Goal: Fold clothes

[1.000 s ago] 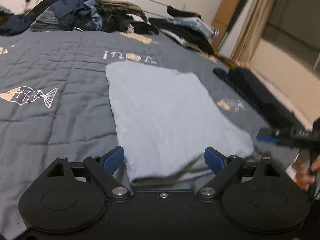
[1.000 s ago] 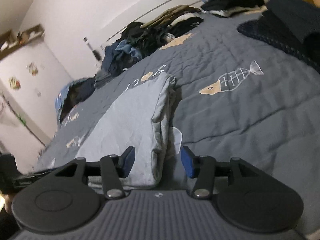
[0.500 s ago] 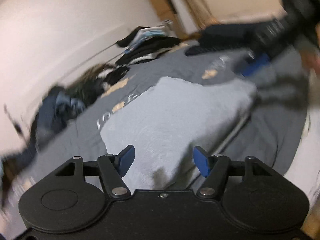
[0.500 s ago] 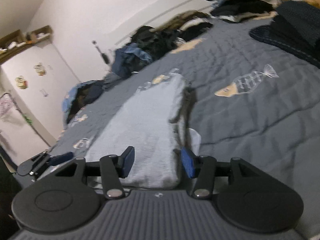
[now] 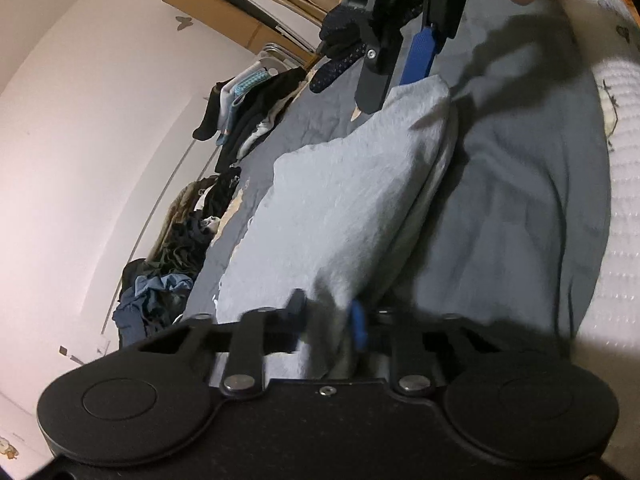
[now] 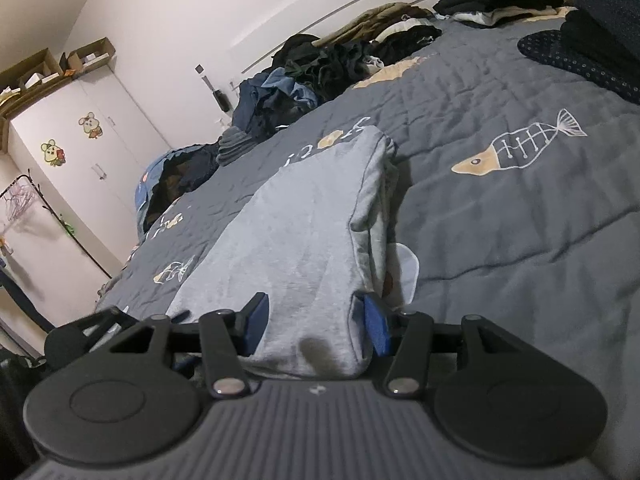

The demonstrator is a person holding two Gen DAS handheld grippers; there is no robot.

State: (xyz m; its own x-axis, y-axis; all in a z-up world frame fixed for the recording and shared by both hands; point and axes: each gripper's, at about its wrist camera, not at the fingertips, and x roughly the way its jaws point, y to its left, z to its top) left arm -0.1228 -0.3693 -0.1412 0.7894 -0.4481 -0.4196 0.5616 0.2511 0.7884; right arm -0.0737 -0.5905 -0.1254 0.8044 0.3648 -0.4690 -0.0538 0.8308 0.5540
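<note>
In the left wrist view, the left gripper (image 5: 328,322) has just been closing its jaws, which now pinch the near edge of the folded grey garment (image 5: 340,208) lying on the dark quilt (image 5: 520,208). In the right wrist view, the right gripper (image 6: 316,322) clasps the garment's other corner between half-spread jaws.

Folded grey garment (image 6: 304,240) between right tool (image 6: 316,326) pads, on fish-print quilt (image 6: 520,208)

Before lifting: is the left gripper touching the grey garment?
Touching: the left wrist view shows the left gripper, just closed, pinching the grey garment's edge.
</note>
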